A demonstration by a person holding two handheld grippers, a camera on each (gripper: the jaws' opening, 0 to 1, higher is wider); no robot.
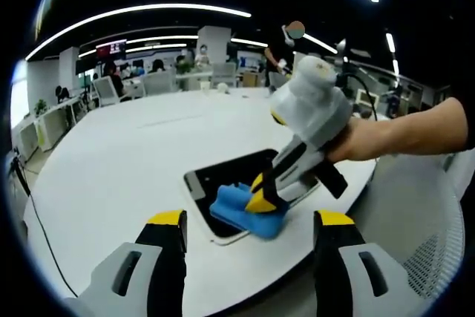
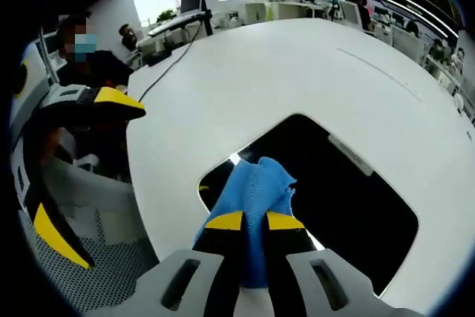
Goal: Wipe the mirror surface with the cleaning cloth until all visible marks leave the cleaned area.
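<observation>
Blue cloth (image 2: 254,197) sits bunched between the jaws of my right tongs (image 2: 254,220), which are clamped tight on it, and it presses down on the near end of the mirror (image 2: 349,206), a dark glass slab in a pale frame lying flat on the white tabletop (image 2: 297,72) close to its edge. In the left gripper view I see the same cloth (image 1: 241,209) under the right tongs (image 1: 261,200) on the mirror (image 1: 223,180). My left tongs (image 1: 249,231) hang with jaws wide apart and nothing between them, just short of the tabletop rim. To wipe well, I judge I should keep the cloth flat against the glass with even, light pressure and draw it in overlapping strokes toward the far end. The mirror could slide on the smooth top, so steadying its frame with my free left tongs seems wise. I cannot make out any marks on the dark glass, so how much is left I cannot tell.
</observation>
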